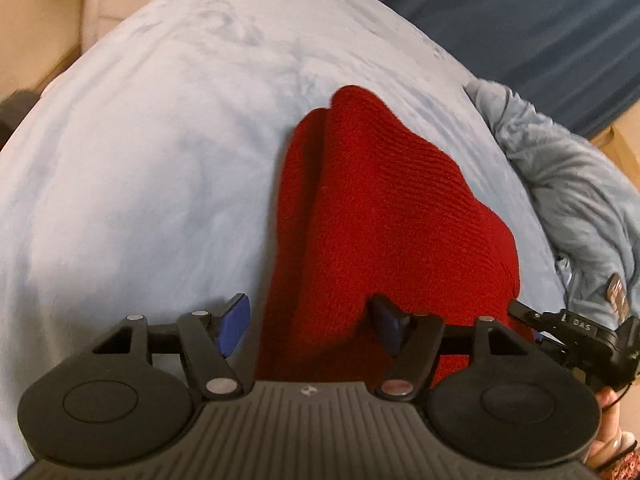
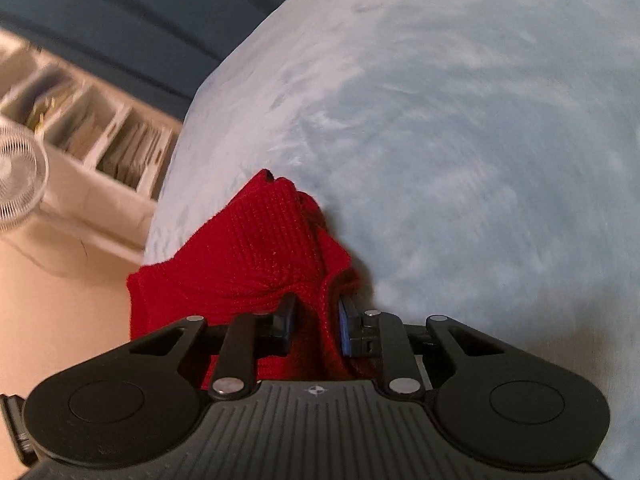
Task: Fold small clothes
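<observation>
A red knit garment (image 1: 372,208) lies lengthwise on a pale blue fleece blanket (image 1: 168,152). My left gripper (image 1: 310,320) stands open over the garment's near end. Its left finger (image 1: 236,320) is over the blanket beside the cloth, and its right finger (image 1: 386,322) rests on the red knit. In the right wrist view the same garment (image 2: 248,248) is bunched up at the blanket's edge (image 2: 460,160). My right gripper (image 2: 316,322) is shut on a raised fold of it, red cloth filling the narrow gap between the blue pads. Part of the right gripper shows at the left view's right edge.
A crumpled grey-blue blanket heap (image 1: 572,192) lies right of the garment. Dark blue curtains (image 1: 520,20) hang behind. A white fan (image 2: 16,176) and a white shelf unit (image 2: 104,136) stand beyond the bed's left edge. A person's hand (image 1: 612,444) shows at the lower right.
</observation>
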{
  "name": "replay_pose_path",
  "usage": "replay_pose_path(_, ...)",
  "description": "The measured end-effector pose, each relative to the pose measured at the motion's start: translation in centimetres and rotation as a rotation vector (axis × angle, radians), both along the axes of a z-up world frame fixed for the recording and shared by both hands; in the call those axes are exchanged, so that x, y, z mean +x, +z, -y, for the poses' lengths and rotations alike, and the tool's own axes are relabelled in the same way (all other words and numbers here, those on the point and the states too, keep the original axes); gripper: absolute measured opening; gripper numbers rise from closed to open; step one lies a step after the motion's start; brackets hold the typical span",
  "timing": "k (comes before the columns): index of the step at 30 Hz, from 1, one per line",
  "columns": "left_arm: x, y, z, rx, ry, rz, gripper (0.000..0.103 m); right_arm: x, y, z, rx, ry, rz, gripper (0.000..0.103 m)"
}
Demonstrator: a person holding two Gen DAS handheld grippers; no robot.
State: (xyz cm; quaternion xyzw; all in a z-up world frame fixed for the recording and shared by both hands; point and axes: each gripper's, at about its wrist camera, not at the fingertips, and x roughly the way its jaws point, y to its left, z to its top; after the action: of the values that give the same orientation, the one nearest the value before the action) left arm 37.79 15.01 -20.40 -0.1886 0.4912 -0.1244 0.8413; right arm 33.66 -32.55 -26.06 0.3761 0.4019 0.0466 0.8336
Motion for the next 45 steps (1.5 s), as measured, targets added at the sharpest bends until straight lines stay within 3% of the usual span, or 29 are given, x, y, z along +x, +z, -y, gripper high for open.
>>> replay_pose_path(2, -0.6, -0.3, -0.8, -0.014, 0.025, -0.003, 0.084, -0.1, -0.5, 0.1, 0.0, 0.003, -0.031, 0.031)
replay_pose_path(4, -1.2, -0.1, -1.5, -0.009, 0.034, 0.003, 0.086, -0.8, -0.8, 0.7, 0.021, -0.038, -0.063, 0.056)
replay_pose_path(5, -1.5, 0.1, -1.6, 0.0, 0.03, 0.009, 0.086, -1.6, -0.8, 1.1, 0.032, -0.07, -0.079, 0.06)
replay_pose_path(7, -2.4, 1.0, -1.5, 0.049, 0.017, 0.038, 0.086, -3.5, -0.2, 1.4, 0.022, -0.12, -0.076, 0.062)
replay_pose_path(10, -4.5, 3.7, 0.2, 0.196, -0.004, 0.117, 0.089, -6.4, 2.4, 0.2, -0.121, -0.128, -0.029, 0.066)
replay_pose_path(12, -6.5, 5.5, 1.4, 0.225, -0.034, 0.213, 0.102, -8.1, 4.4, -2.0, -0.205, -0.05, 0.05, 0.071)
replay_pose_path(14, -7.4, 6.2, 2.6, 0.233, -0.047, 0.256, 0.103, -9.5, 5.2, -4.3, -0.267, 0.072, 0.097, 0.076)
replay_pose_path(16, -7.0, 5.6, 3.7, 0.251, -0.065, 0.232, 0.103, -10.2, 5.0, -6.4, -0.325, 0.161, 0.098, 0.077)
replay_pose_path(18, -6.3, 4.2, 4.4, 0.291, -0.047, 0.16, 0.103, -10.8, 4.5, -7.9, -0.41, 0.181, 0.072, 0.077)
replay_pose_path(21, -6.8, 2.5, 5.2, 0.482, -0.032, 0.059, 0.102, -11.7, 5.0, -8.7, -0.49, 0.191, 0.036, 0.076)
replay_pose_path(23, -8.8, 2.7, 5.3, 0.533, -0.051, 0.058, 0.102, -12.7, 6.4, -9.3, -0.522, 0.189, 0.053, 0.076)
replay_pose_path(27, -14.6, 6.1, 6.4, 0.507, -0.05, 0.108, 0.103, -15.7, 10.3, -10.7, -0.553, 0.192, 0.134, 0.081)
replay_pose_path(32, -20.9, 10.4, 9.1, 0.494, -0.029, 0.165, 0.103, -21.4, 13.8, -12.6, -0.631, 0.118, 0.197, 0.087)
replay_pose_path(39, -27.3, 13.1, 11.5, 0.494, -0.063, 0.244, 0.103, -28.0, 14.4, -13.8, -0.693, 0.114, 0.19, 0.088)
replay_pose_path(45, -30.5, 13.9, 11.4, 0.476, -0.046, 0.27, 0.103, -30.6, 15.4, -14.5, -0.709, 0.117, 0.217, 0.088)
